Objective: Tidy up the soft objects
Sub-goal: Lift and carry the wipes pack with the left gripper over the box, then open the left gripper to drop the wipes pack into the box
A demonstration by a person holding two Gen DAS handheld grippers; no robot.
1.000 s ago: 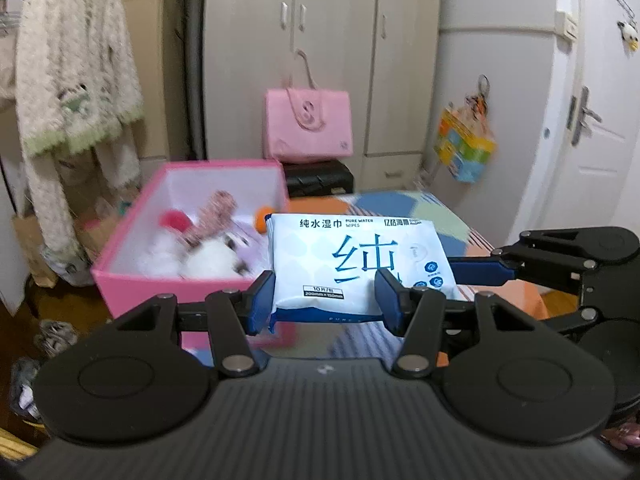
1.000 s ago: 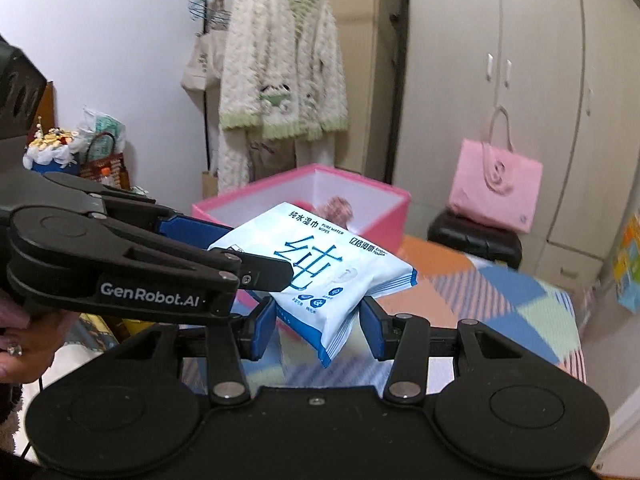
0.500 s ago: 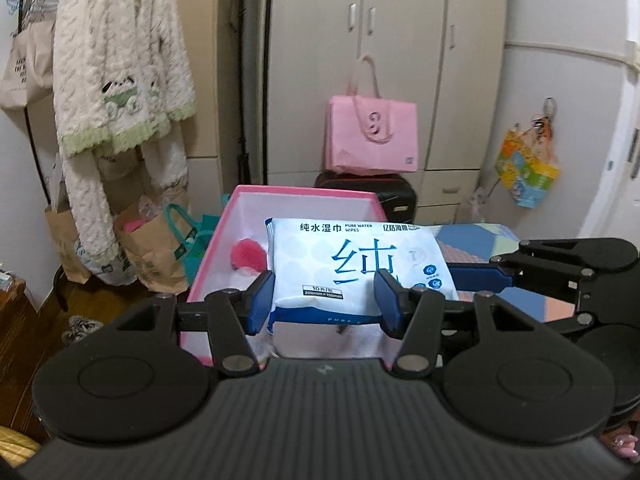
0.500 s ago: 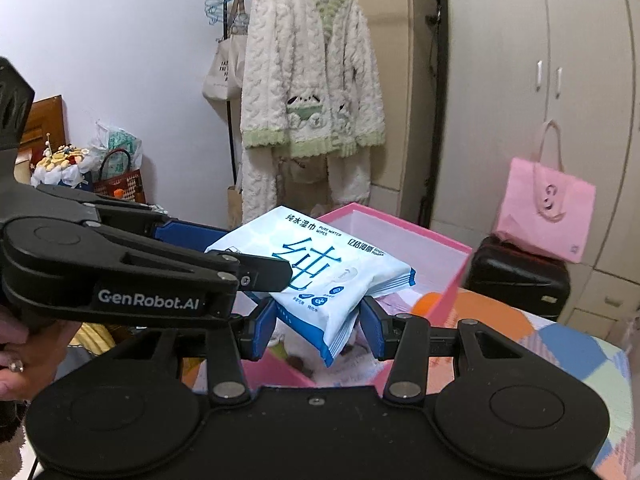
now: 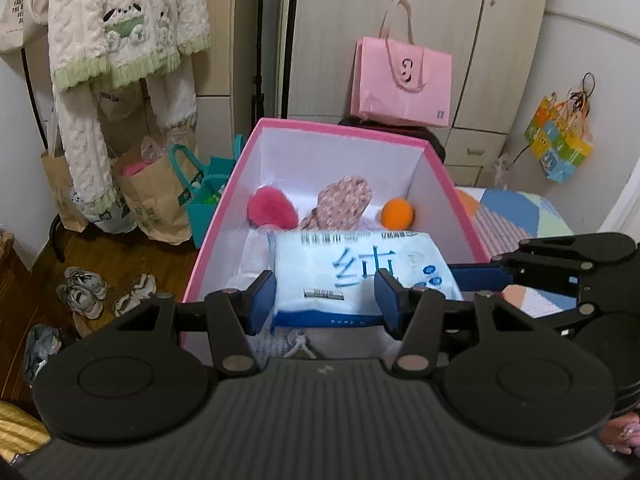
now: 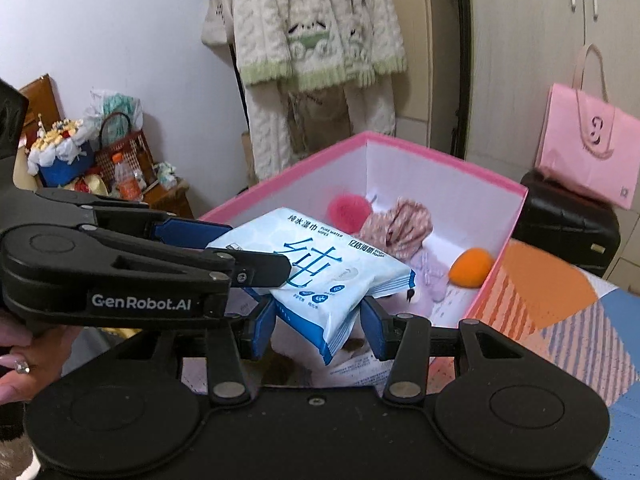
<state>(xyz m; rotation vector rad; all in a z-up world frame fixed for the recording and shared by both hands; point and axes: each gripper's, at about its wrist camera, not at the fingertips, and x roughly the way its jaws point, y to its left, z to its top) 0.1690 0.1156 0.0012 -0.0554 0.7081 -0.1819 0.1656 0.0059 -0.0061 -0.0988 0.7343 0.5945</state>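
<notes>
Left wrist view sits right behind its own black two-finger tool (image 5: 325,300), looking forward and down into the open pink cardboard box with white inner walls (image 5: 340,128), close up, the cream wardrobe doors (image 5: 420,40) behind. Right wrist view rides behind its own tool (image 6: 318,326), angled down at that box (image 6: 448,164) from its corner. Both share the blue-and-white wet wipes pack (image 5: 360,276) (image 6: 320,272), the box, the pink paper shopping bag (image 5: 402,80) (image 6: 588,148) and the cream knitted cardigan (image 5: 120,20) (image 6: 316,20).
</notes>
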